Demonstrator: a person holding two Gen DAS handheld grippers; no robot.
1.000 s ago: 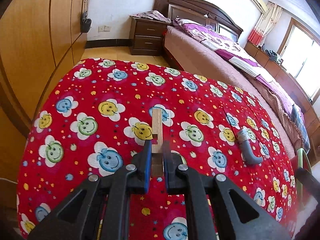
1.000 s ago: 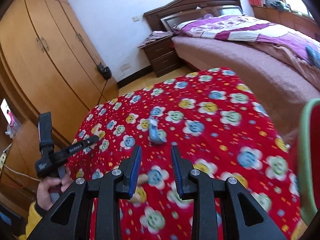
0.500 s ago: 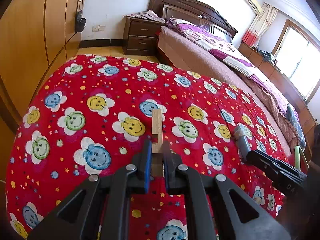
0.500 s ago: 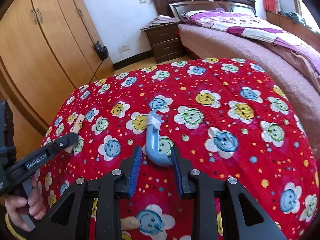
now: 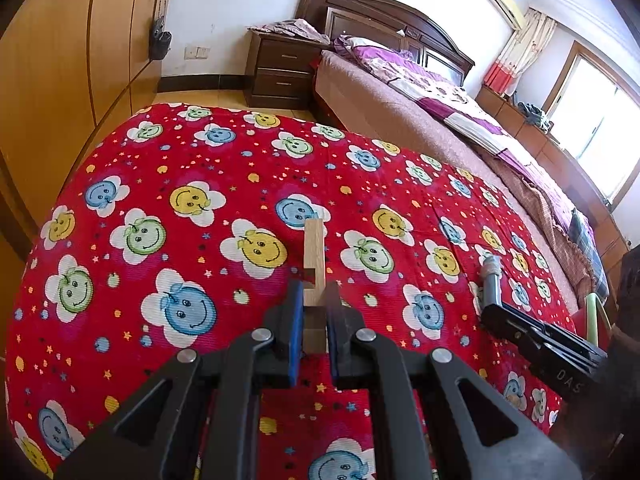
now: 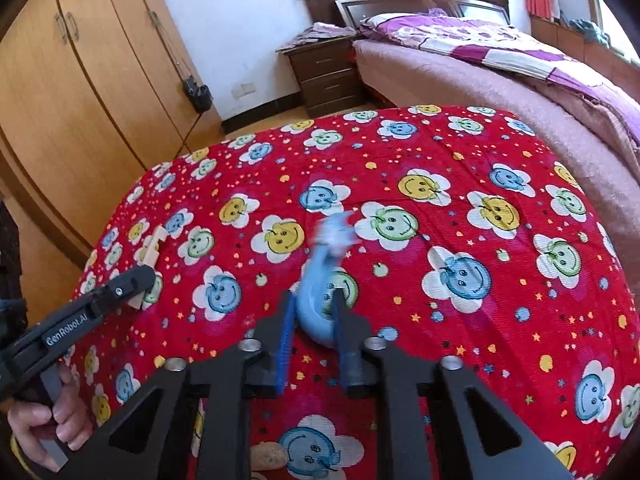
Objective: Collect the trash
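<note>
On the red smiley-flower cloth (image 5: 180,272) my left gripper (image 5: 314,300) is shut on a notched wooden strip (image 5: 314,248) that sticks out ahead of its fingers. From the right wrist view, the same left gripper (image 6: 136,280) and wooden strip (image 6: 150,246) are at the left. My right gripper (image 6: 314,300) has its jaws closing on a blue curved tube with a white rag end (image 6: 318,268); the pads touch its bend and the tube is blurred. In the left wrist view the right gripper (image 5: 492,314) sits at the tube (image 5: 491,276).
A tan pebble-like lump (image 6: 268,456) lies on the cloth under my right gripper. A green-rimmed red bin (image 5: 596,312) stands past the cloth's right edge. Wooden wardrobes (image 6: 80,92) run along the left, a nightstand (image 5: 280,76) and bed (image 5: 420,120) behind. A hand (image 6: 40,428) holds the left gripper.
My right gripper came down and forward over the blue tube, and its jaws narrowed around the bend. The left gripper stayed put with the wooden strip.
</note>
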